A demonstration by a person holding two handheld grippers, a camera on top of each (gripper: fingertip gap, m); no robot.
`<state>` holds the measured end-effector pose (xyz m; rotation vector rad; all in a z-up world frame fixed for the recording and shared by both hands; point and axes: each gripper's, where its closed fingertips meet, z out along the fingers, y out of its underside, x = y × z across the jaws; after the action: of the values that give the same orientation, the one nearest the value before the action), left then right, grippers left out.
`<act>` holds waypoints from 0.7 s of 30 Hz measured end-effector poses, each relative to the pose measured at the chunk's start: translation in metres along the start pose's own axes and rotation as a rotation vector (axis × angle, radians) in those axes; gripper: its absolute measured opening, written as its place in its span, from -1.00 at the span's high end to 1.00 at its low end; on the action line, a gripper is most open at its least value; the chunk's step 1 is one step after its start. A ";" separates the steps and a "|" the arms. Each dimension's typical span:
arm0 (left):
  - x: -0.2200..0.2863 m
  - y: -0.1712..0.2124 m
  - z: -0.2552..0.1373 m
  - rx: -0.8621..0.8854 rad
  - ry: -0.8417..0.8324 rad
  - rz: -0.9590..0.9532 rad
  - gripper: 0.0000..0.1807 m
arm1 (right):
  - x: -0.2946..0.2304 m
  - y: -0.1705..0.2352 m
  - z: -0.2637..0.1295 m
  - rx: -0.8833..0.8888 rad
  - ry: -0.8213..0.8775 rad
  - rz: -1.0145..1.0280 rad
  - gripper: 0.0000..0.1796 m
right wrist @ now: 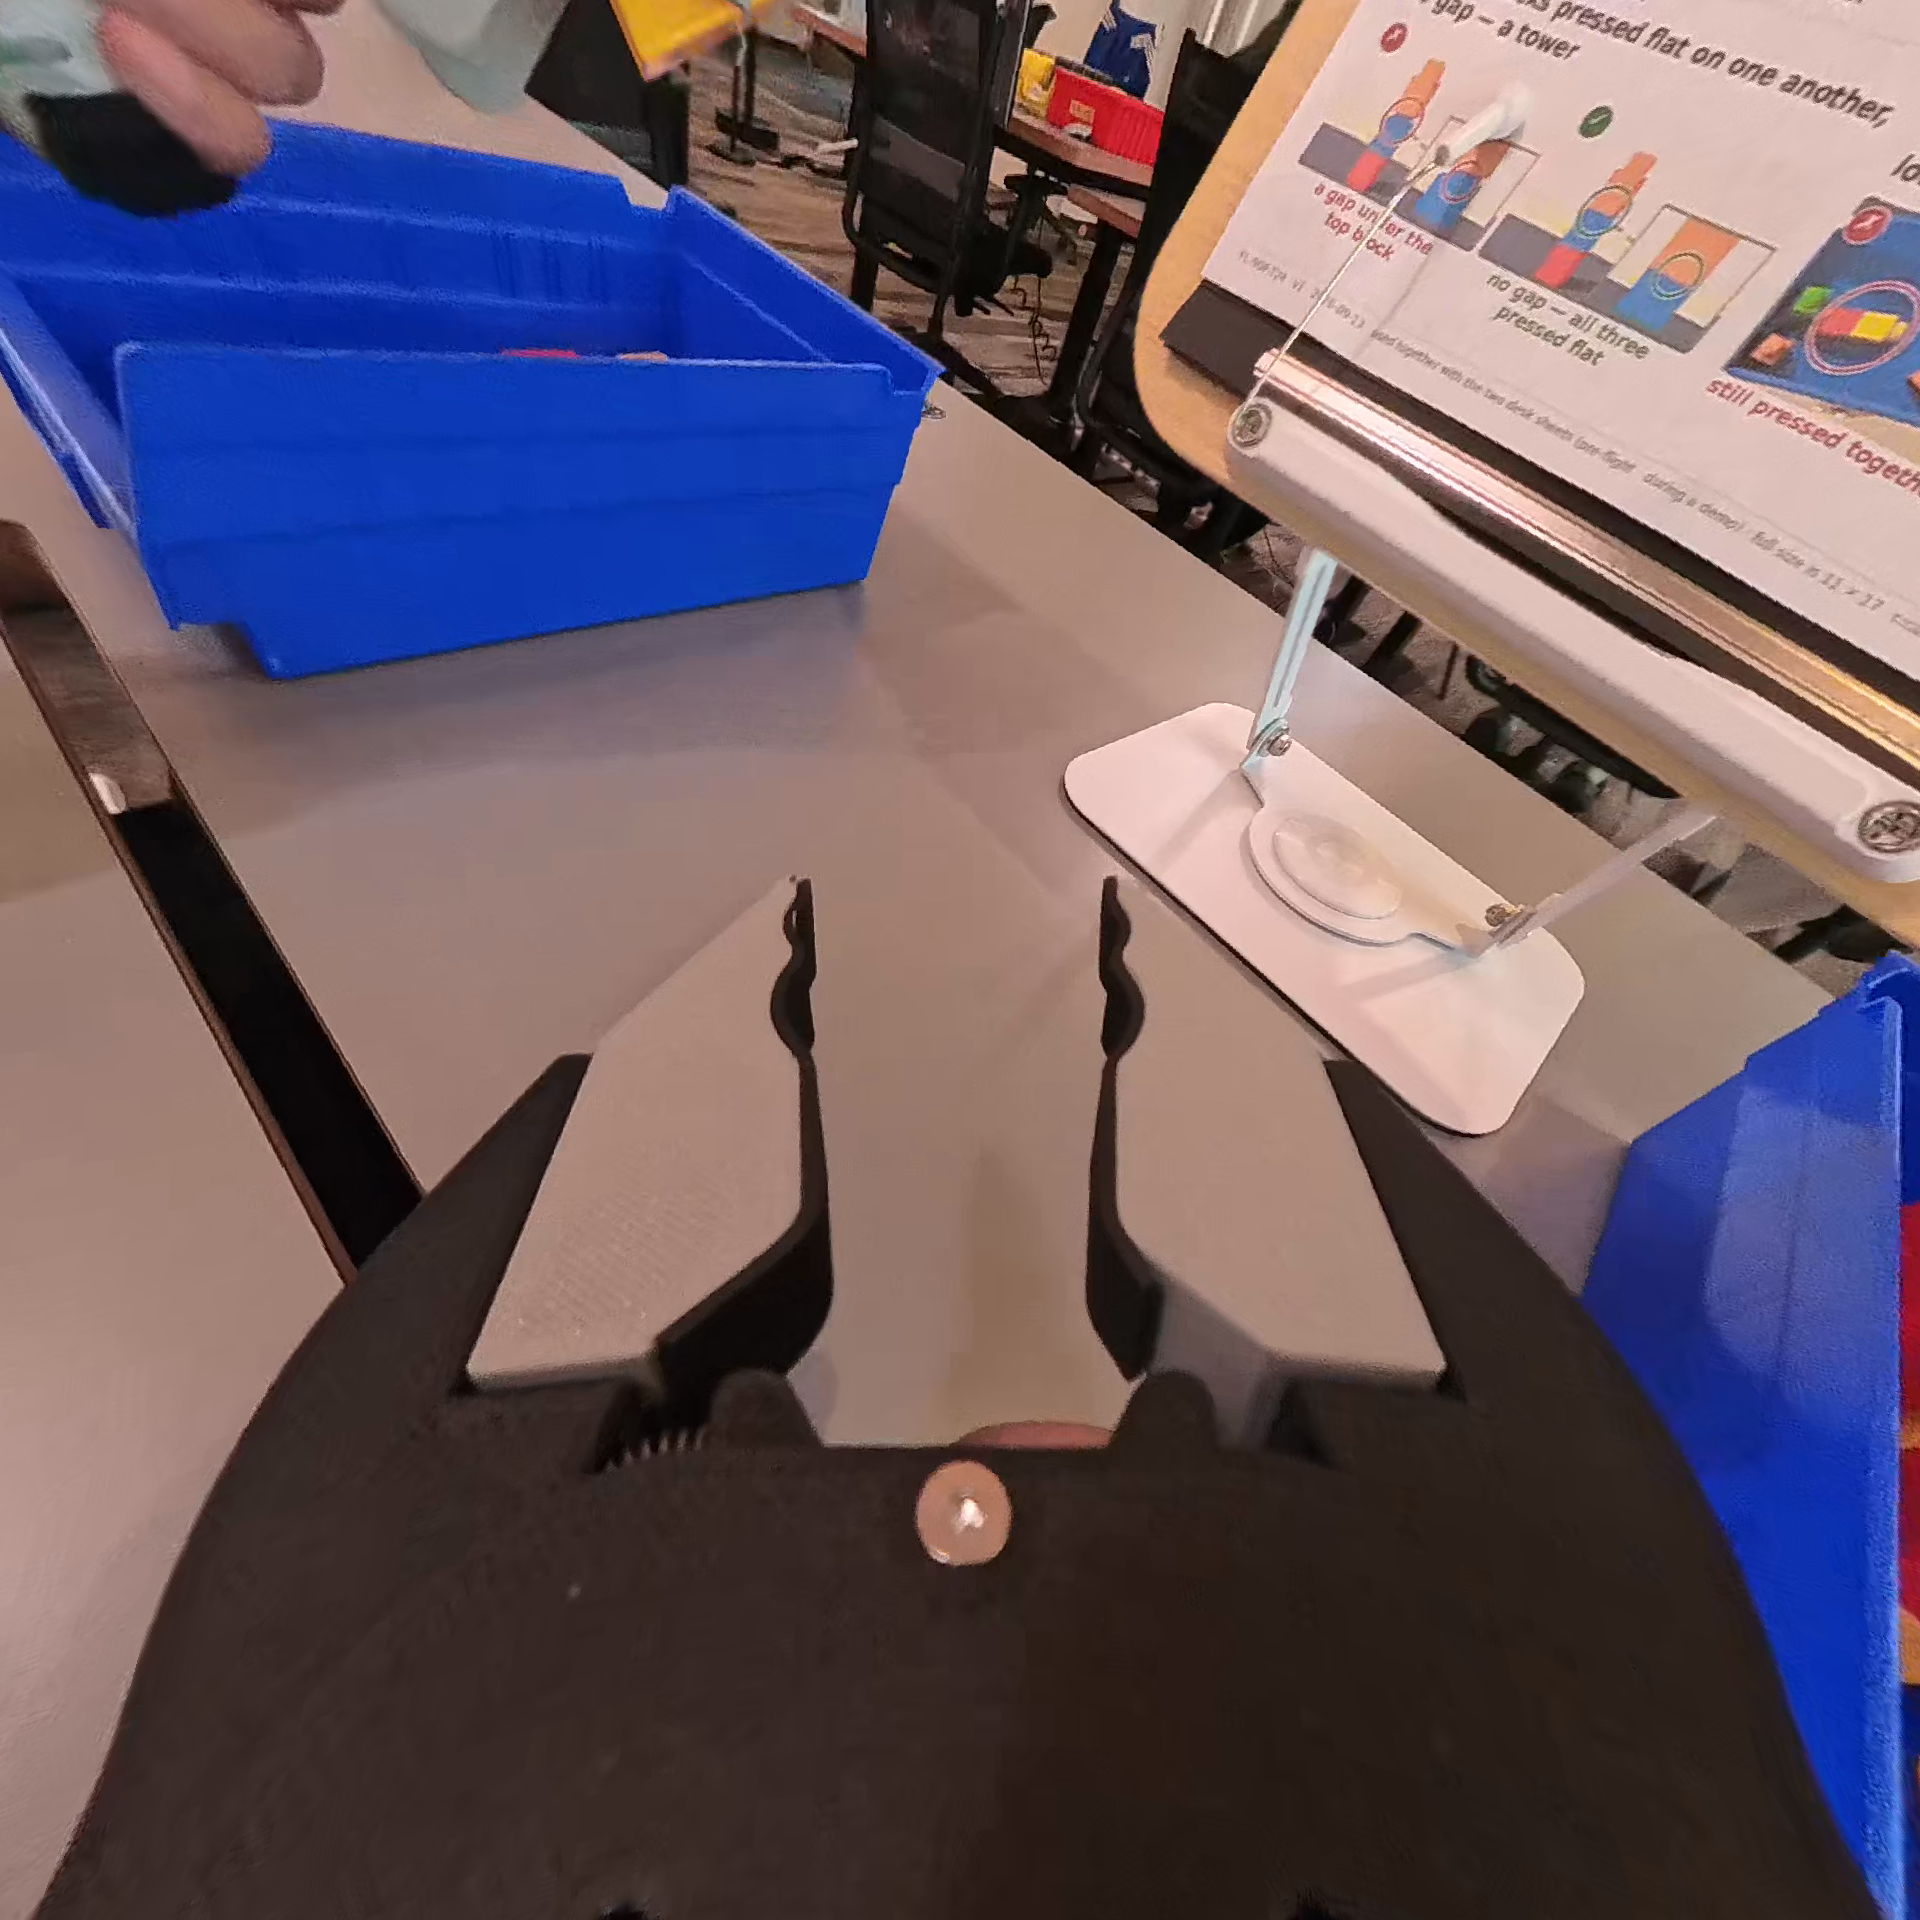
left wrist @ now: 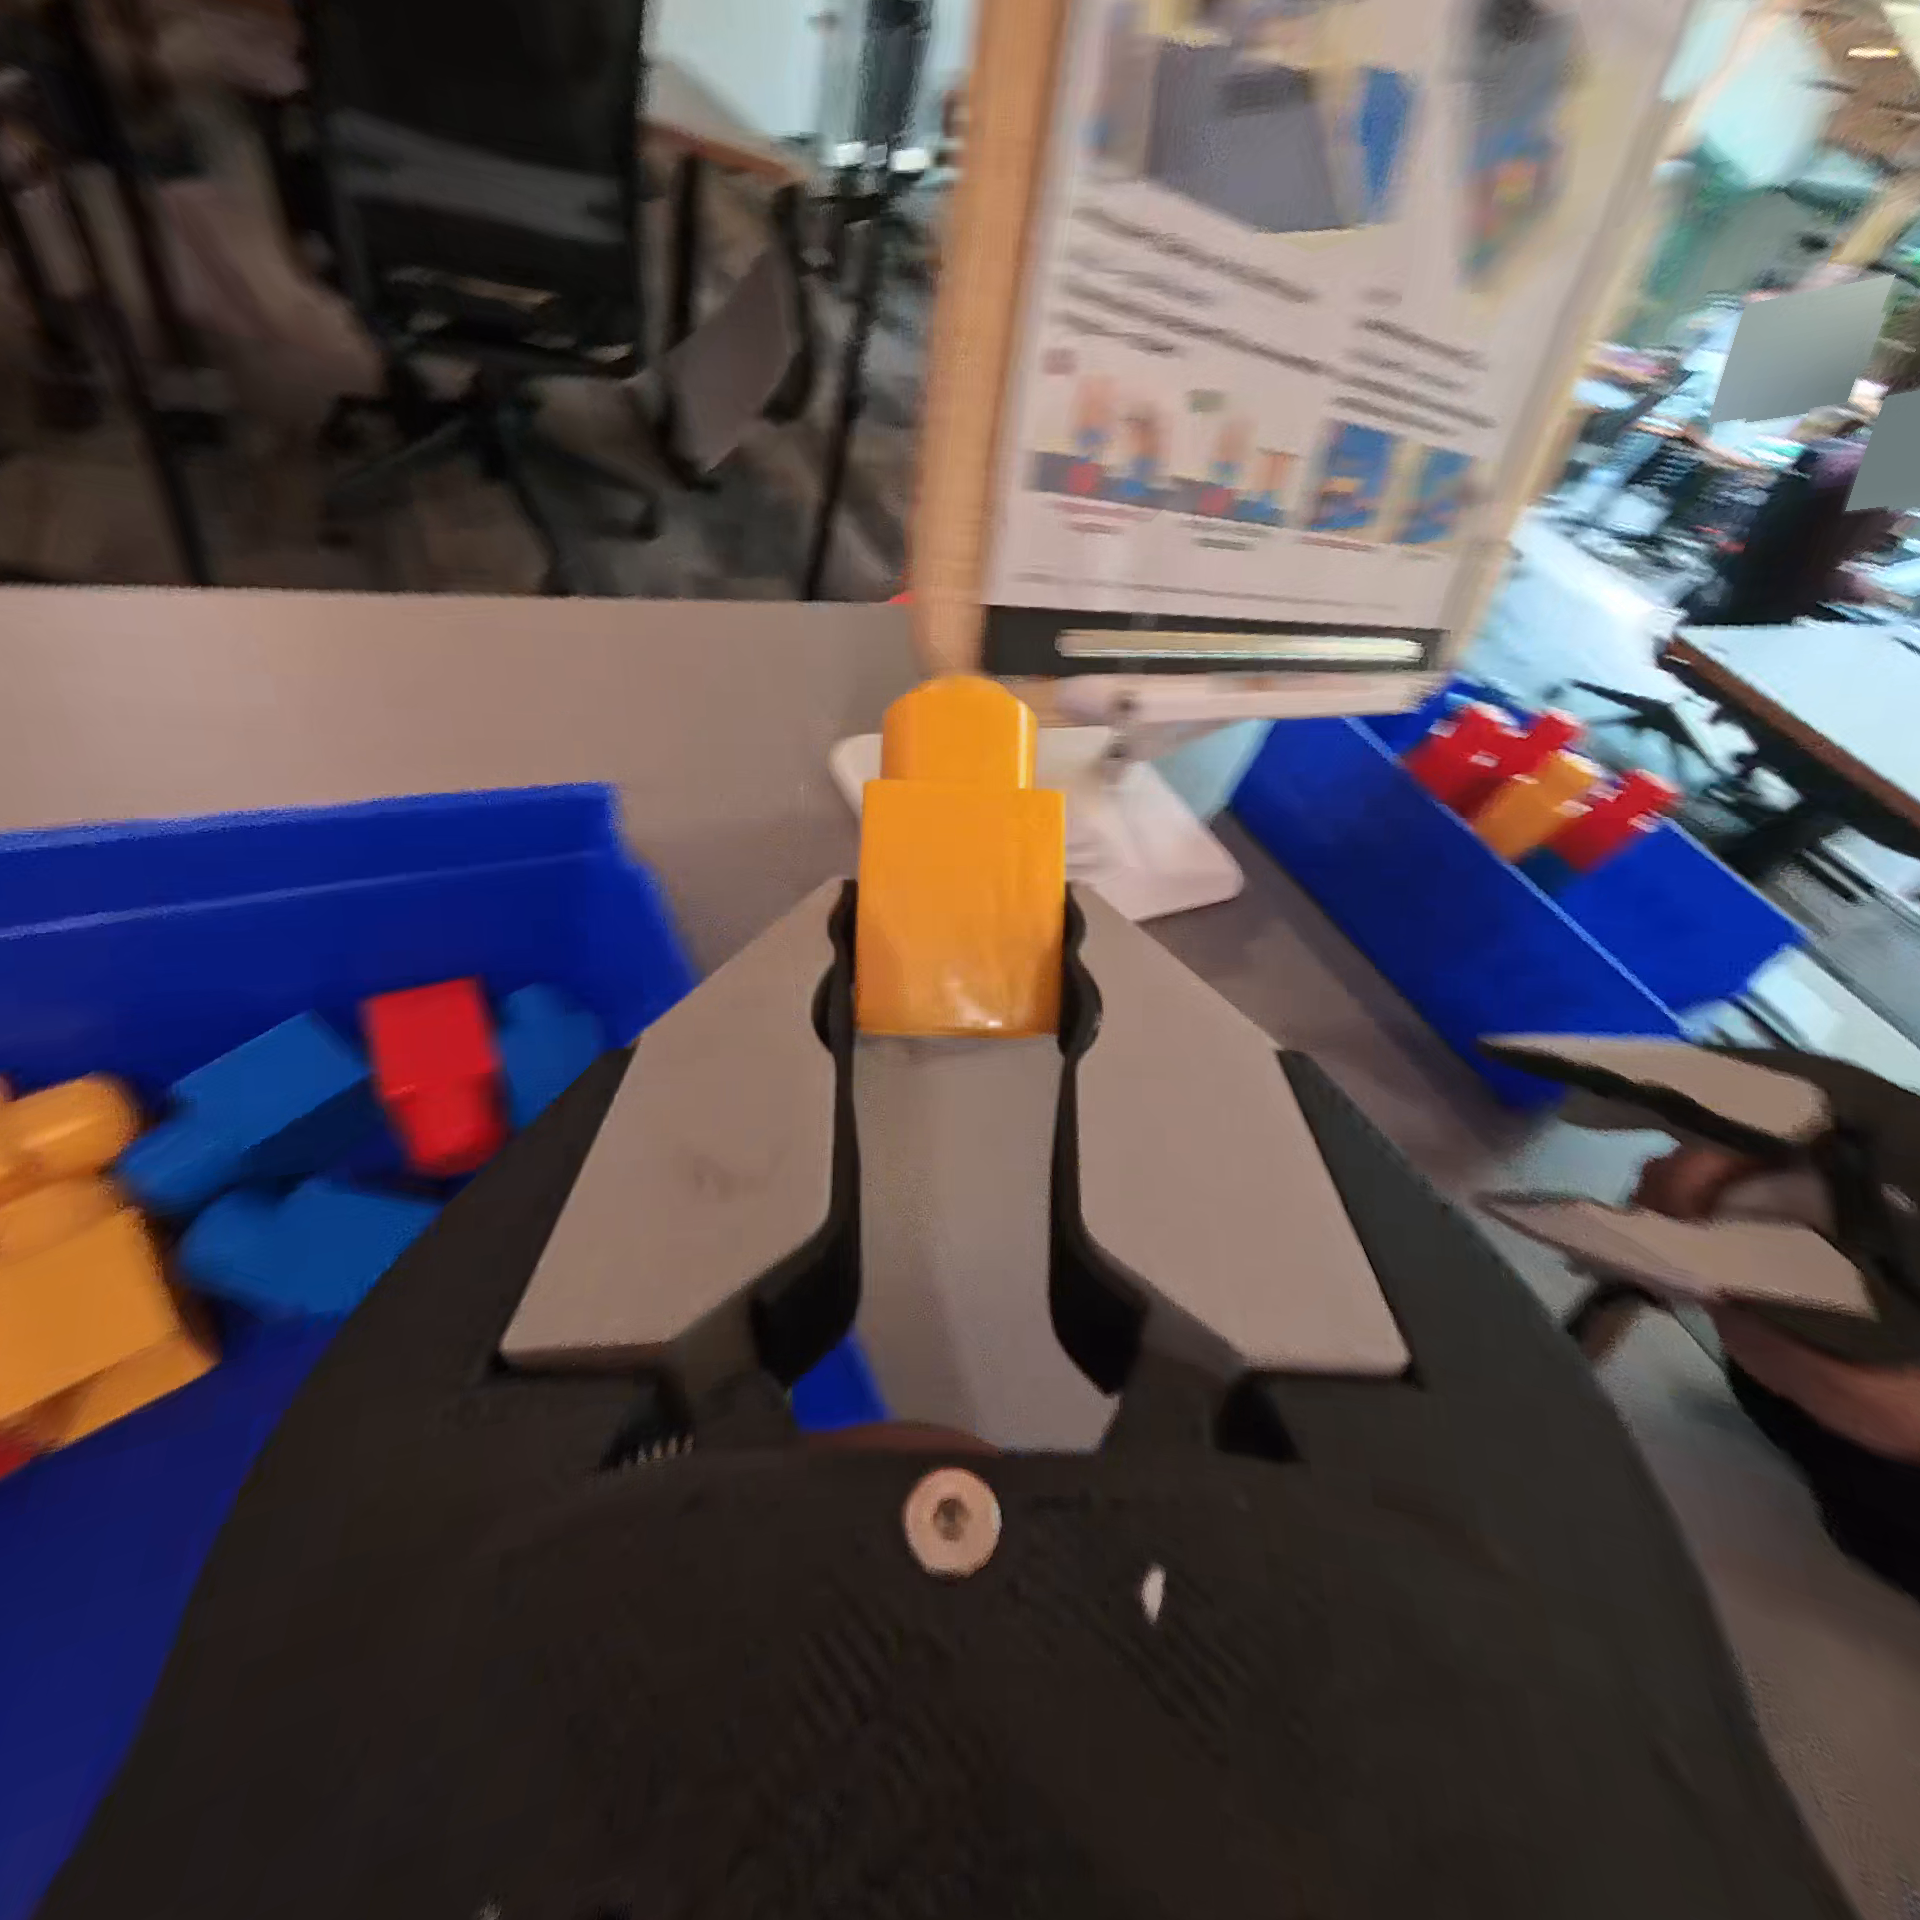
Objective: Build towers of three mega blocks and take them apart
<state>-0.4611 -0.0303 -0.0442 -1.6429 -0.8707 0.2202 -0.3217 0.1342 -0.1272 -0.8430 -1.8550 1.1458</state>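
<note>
The left gripper [left wrist: 958, 971] pinches a glossy orange plastic mega block [left wrist: 961, 914] by its flat side walls, stud pointing away from the fingers; it looks light, rigid and slippery, so mid-body pinching suits it; the right gripper [right wrist: 956, 977] hangs spread, empty, above the grey tabletop [right wrist: 623, 790].

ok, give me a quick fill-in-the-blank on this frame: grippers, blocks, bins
1. The left gripper is shut on a ____ block.
2. The right gripper is open and holds ____.
3. The loose blocks lie in bins whose colour is ____.
4. The white stand rests on the ____ table.

Missing words: orange; nothing; blue; grey
</note>
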 end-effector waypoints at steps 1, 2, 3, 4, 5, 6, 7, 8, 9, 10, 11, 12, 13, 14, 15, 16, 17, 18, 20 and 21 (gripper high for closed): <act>0.022 0.002 -0.001 0.012 0.069 0.039 0.60 | 0.002 -0.001 -0.001 0.002 -0.001 0.010 0.41; 0.043 0.005 -0.002 0.018 0.135 0.080 0.60 | 0.005 -0.001 -0.002 0.003 0.003 0.015 0.42; 0.065 0.010 -0.003 0.024 0.203 0.121 0.60 | 0.007 -0.001 -0.003 0.002 0.006 0.018 0.42; 0.086 0.015 -0.003 0.035 0.270 0.161 0.60 | 0.010 -0.002 -0.004 0.002 0.009 0.022 0.42; 0.104 0.021 -0.003 0.049 0.319 0.196 0.61 | 0.013 -0.002 -0.006 0.005 0.010 0.030 0.42; 0.120 0.028 -0.002 0.060 0.355 0.231 0.61 | 0.015 -0.004 -0.008 0.010 0.004 0.040 0.41; 0.134 0.036 -0.001 0.072 0.384 0.268 0.61 | 0.017 -0.005 -0.010 0.015 -0.004 0.055 0.42; 0.145 0.043 0.002 0.082 0.389 0.305 0.61 | 0.020 -0.007 -0.013 0.025 -0.015 0.077 0.42; 0.152 0.051 0.006 0.093 0.372 0.348 0.61 | 0.022 -0.011 -0.016 0.040 -0.032 0.104 0.41; 0.157 0.061 0.012 0.099 0.349 0.400 0.61 | 0.023 -0.015 -0.020 0.059 -0.056 0.136 0.42; 0.160 0.070 0.018 0.107 0.321 0.452 0.60 | 0.024 -0.019 -0.024 0.081 -0.082 0.170 0.42; 0.162 0.078 0.023 0.119 0.297 0.495 0.60 | 0.026 -0.023 -0.028 0.104 -0.107 0.205 0.42; 0.165 0.086 0.028 0.134 0.280 0.523 0.60 | 0.028 -0.027 -0.031 0.126 -0.130 0.244 0.42; 0.167 0.093 0.033 0.141 0.267 0.542 0.60 | 0.028 -0.030 -0.034 0.144 -0.157 0.283 0.42; 0.170 0.100 0.036 0.130 0.259 0.562 0.60 | 0.027 -0.031 -0.035 0.154 -0.194 0.321 0.42; 0.175 0.105 0.039 0.119 0.253 0.587 0.60 | 0.023 -0.031 -0.035 0.154 -0.240 0.360 0.40; 0.179 0.109 0.041 0.120 0.246 0.617 0.60 | 0.019 -0.030 -0.033 0.144 -0.288 0.404 0.37; 0.180 0.112 0.042 0.131 0.231 0.648 0.61 | 0.013 -0.029 -0.032 0.135 -0.339 0.450 0.34; 0.183 0.117 0.044 0.147 0.214 0.685 0.61 | 0.000 -0.027 -0.029 0.119 -0.438 0.537 0.30; 0.185 0.120 0.045 0.142 0.225 0.689 0.61 | -0.005 -0.025 -0.026 0.105 -0.471 0.572 0.27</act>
<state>-0.3067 0.1211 -0.1086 -1.7411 -0.0910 0.5454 -0.2999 0.1317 -0.0982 -1.1588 -1.9479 1.9147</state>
